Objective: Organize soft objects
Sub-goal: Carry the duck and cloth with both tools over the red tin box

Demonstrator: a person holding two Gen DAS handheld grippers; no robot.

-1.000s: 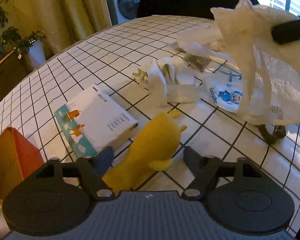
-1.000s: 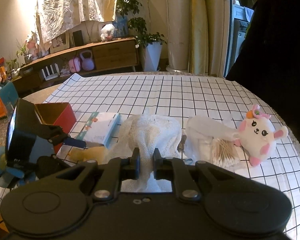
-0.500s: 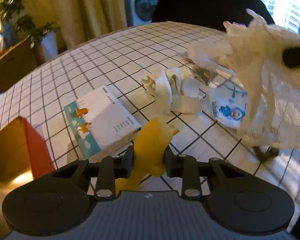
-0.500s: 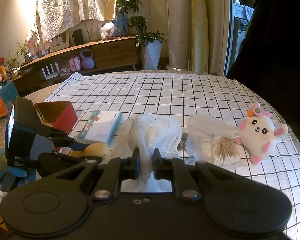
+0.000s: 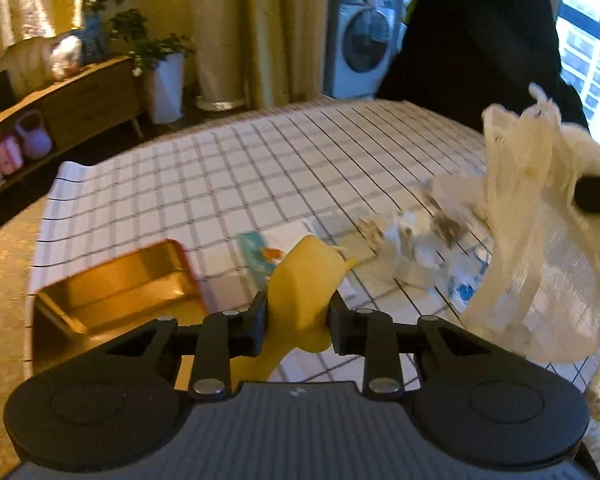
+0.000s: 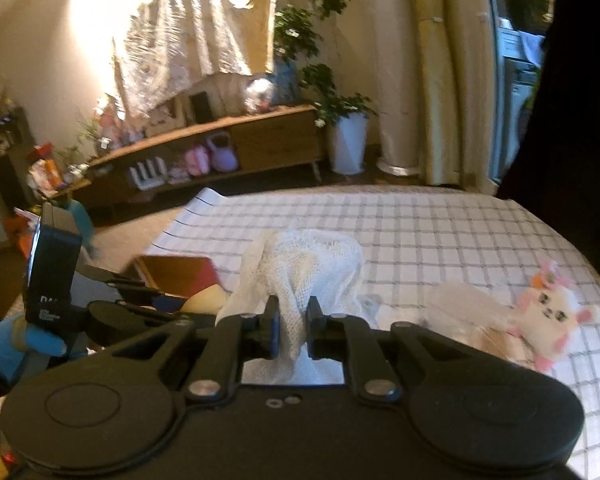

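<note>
The left gripper (image 5: 298, 322) has just closed, its jaws pinching one yellow soft toy (image 5: 304, 280) lifted above the checked tablecloth (image 5: 240, 168); the right gripper (image 6: 293, 334), jaws narrow, clamps one white mesh bag (image 6: 300, 264); one pink-eared plush (image 6: 548, 316) lies on the cloth

The left gripper (image 5: 298, 322) has its 2 jaws closed on a yellow toy (image 5: 304, 280), lifted off the table. The right gripper (image 6: 293, 330) pinches a white mesh bag (image 6: 300, 268).
</note>
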